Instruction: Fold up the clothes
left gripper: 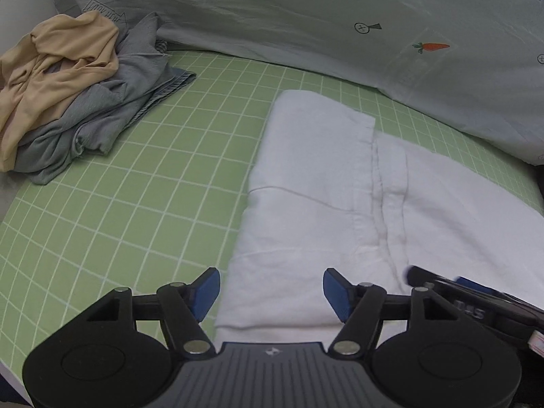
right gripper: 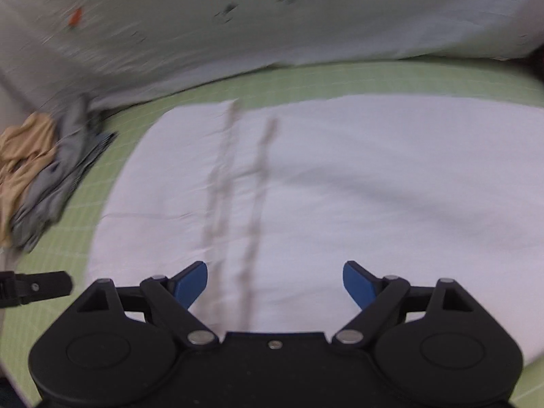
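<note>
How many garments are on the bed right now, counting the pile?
3: white garment flat ahead of both tools; tan garment on top of grey garment, piled far left. More may be hidden underneath.

Our right wrist view is motion-blurred throughout: the white garment shows only smeared seams. In our left view its right end runs off-frame, and the right gripper is cropped.
</note>
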Action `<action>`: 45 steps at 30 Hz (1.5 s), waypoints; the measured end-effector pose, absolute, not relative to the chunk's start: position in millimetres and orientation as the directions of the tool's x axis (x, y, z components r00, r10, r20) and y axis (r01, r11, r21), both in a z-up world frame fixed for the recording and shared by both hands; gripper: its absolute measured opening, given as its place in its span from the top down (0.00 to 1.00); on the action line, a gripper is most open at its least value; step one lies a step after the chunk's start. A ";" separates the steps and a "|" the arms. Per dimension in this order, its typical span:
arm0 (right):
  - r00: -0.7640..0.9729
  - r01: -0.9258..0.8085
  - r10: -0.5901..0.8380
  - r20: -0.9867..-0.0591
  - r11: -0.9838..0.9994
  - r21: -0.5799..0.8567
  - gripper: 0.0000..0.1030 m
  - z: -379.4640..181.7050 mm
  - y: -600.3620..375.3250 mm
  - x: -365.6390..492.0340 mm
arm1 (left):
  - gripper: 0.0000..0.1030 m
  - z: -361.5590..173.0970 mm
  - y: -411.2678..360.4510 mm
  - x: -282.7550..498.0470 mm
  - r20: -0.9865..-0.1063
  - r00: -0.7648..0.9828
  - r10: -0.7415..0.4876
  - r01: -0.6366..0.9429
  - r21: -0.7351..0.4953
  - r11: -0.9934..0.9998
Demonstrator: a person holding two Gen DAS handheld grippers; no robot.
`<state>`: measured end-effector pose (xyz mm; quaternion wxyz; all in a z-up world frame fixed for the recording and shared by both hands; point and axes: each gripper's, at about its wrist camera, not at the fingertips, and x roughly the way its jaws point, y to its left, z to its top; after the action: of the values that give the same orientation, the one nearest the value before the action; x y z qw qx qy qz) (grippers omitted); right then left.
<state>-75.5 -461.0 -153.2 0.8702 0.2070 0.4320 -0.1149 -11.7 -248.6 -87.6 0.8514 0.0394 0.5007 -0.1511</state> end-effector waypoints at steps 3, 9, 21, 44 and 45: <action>0.583 0.348 0.032 -0.812 0.893 0.284 0.16 -166.6 -435.1 -58.7 | 0.34 -87.1 -237.3 -20.2 -0.865 0.448 -0.227 0.304 -0.092 0.948; 0.646 0.271 0.040 -0.762 0.922 0.277 0.80 -147.2 -422.1 -70.5 | 0.34 -85.5 -222.5 -32.0 -0.863 0.435 -0.256 0.339 -0.107 0.935; 0.558 0.458 -0.142 -0.818 0.874 0.161 0.40 -141.3 -455.6 -121.3 | 0.26 -68.7 -225.1 -43.0 -0.834 0.472 -0.284 0.375 -0.102 0.921; 0.537 0.793 -0.331 -0.776 0.511 0.331 0.03 -129.3 -671.9 -280.3 | 0.08 -53.5 -373.9 -98.3 -0.802 0.498 -0.330 0.391 -0.132 0.911; 0.527 0.809 -0.347 -0.776 0.486 0.331 0.03 -131.7 -684.7 -283.5 | 0.08 -53.9 -379.2 -99.6 -0.804 0.500 -0.323 0.386 -0.127 0.914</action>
<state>-283.5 -684.7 -131.7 0.7984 0.3548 0.3251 -0.3619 -99.6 -379.2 -53.9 0.8652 0.0347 0.4563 -0.2050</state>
